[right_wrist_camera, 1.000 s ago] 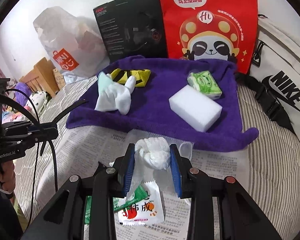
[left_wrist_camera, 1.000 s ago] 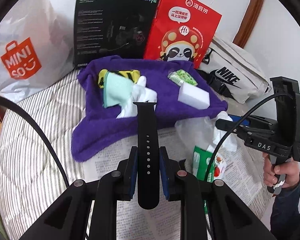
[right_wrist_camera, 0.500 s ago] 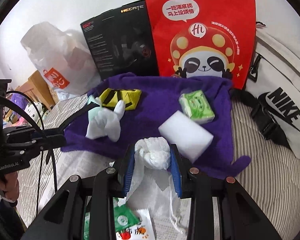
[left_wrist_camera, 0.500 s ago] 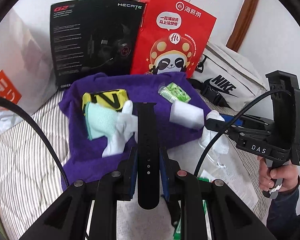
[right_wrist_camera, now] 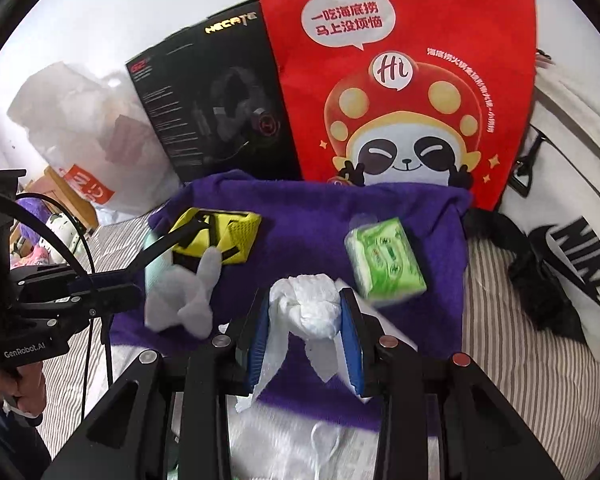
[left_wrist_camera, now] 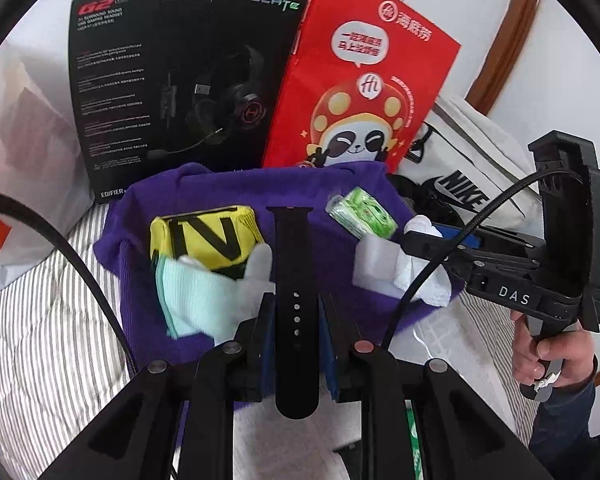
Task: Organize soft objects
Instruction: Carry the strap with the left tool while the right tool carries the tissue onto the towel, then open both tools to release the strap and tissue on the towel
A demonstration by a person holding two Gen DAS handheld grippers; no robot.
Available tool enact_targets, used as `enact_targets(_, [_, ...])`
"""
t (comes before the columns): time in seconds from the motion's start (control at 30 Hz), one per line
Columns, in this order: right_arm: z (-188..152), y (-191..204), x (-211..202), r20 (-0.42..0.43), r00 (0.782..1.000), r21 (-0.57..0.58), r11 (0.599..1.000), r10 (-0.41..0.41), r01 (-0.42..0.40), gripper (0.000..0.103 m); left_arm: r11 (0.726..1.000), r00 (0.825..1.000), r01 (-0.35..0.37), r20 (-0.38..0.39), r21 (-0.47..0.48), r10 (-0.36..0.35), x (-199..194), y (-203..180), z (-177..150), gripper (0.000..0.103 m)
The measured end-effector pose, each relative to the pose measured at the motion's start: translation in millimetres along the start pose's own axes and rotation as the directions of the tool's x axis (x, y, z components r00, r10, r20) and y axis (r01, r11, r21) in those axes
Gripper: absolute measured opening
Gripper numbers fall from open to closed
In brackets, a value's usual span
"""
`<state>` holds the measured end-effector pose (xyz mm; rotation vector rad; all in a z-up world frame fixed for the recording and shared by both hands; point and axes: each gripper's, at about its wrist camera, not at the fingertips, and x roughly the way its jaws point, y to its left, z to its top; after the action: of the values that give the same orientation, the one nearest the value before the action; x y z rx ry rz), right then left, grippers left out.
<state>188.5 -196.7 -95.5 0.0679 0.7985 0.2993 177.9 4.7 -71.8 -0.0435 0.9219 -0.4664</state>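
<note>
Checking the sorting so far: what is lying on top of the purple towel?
On the purple towel: a yellow-black pouch, a white glove partly over a mint cloth, a green tissue pack and a white sponge. The grippers hide the towel's near part.

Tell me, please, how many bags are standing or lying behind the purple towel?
3: a white Miniso bag far left, a red bag upright in the middle, a white Nike bag lying right. More may be hidden.

**Both grippers clamped, angled downward**

The left gripper pinches a black strap between its pads. The right gripper squeezes a white wad. A hand grips the right handle.
</note>
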Motion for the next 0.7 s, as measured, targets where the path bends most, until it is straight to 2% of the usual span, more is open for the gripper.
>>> enact_targets(0.27, [32.5, -6.1, 39.5, -0.014, 1.000, 0.016, 1.000, 0.008, -0.007, 0.034, 1.000, 0.999, -0.013, -0.030, -0.009, 0.012, 28.2, 17.0, 24.9, 0.020])
enact_targets(0.4, [43.2, -13.4, 60.5, -0.036, 0.999, 0.010, 0.999, -0.030, 0.030, 0.034, 1.000, 0.998, -0.022, -0.050, -0.010, 0.022, 41.2, 25.1, 35.1, 0.020])
enact_targets(0.53, [45.5, -22.8, 86.5, -0.094, 0.995, 0.019, 0.999, -0.042, 0.043, 0.034, 0.999, 0.996, -0.033, -0.082, -0.010, 0.032, 58.2, 29.4, 41.8, 0.020])
enact_targets(0.7, [43.2, -21.1, 94.5, -0.114, 0.993, 0.006, 0.999, -0.039, 0.040, 0.037, 0.999, 0.993, -0.046, -0.110, -0.011, 0.044, 70.6, 31.7, 43.3, 0.020])
